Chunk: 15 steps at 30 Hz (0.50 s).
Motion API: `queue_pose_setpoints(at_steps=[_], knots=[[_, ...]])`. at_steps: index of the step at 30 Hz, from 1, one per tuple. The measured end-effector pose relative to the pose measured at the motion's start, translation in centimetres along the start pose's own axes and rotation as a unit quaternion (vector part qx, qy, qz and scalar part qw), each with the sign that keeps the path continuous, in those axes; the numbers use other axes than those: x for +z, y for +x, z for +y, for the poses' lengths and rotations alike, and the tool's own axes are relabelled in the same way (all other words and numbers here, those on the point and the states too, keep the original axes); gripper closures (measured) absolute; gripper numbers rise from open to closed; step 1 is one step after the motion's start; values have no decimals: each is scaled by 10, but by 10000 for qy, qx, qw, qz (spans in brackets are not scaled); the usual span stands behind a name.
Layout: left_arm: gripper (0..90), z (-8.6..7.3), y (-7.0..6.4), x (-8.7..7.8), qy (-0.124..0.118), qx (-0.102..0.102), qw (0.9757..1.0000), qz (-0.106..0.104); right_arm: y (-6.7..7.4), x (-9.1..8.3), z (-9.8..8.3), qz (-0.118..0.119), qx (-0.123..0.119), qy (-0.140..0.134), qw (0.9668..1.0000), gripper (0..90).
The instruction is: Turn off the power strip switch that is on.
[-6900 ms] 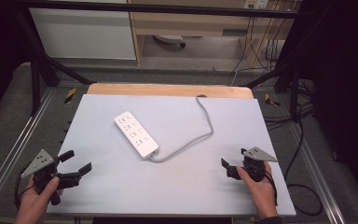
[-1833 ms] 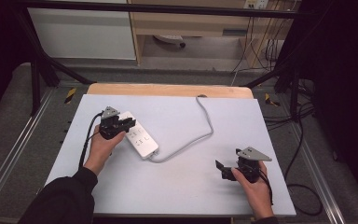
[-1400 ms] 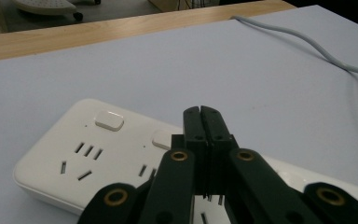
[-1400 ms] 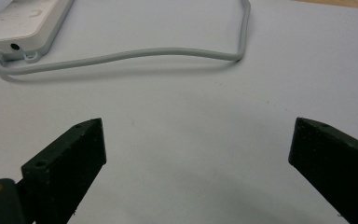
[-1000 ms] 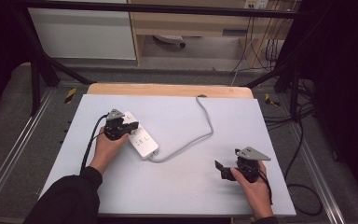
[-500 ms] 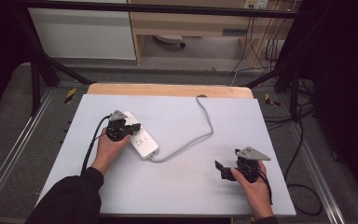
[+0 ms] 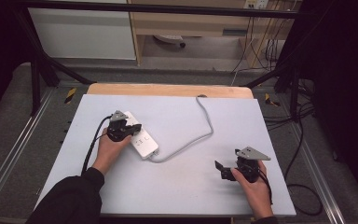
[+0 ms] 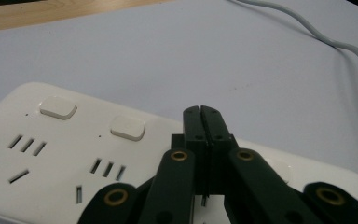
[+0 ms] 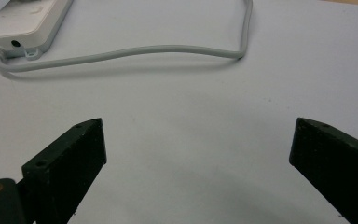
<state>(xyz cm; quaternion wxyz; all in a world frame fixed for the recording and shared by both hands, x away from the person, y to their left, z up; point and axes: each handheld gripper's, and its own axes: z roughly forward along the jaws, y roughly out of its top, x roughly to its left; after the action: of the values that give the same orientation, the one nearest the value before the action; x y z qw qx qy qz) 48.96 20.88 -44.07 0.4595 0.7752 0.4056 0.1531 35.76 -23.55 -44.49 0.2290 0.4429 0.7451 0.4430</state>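
The right gripper (image 9: pixel 198 170) hovers over a pale grey table (image 9: pixel 182 121), its black jaws spread wide. Beyond, a grey cable (image 9: pixel 135 52) loops from what appears to be a white power strip (image 9: pixel 25 23).

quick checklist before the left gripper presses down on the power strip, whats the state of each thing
1. Left gripper jaws shut, forming one tip: ok.
2. Tip over the white plastic power strip, beside its row of rounded rectangular switch buttons: ok; which button it targets: cannot tell.
3. Contact with the strip yet: cannot tell.
4. Strip flat on the pale grey table mat: ok.
5. Grey power cord trailing away from the left gripper: ok.
6. Right gripper open, apart from the strip and cord: ok.
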Motion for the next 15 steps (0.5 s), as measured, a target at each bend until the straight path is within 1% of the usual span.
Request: queue_pose_setpoints(at_steps=[11,15], knots=[[900,-2,0,1,10,14,10000,18,0,0,0,1,1,7,10000,42],[900,-2,-1,1,-4,5,10000,-16,0,0,0,10,7,7,10000,42]])
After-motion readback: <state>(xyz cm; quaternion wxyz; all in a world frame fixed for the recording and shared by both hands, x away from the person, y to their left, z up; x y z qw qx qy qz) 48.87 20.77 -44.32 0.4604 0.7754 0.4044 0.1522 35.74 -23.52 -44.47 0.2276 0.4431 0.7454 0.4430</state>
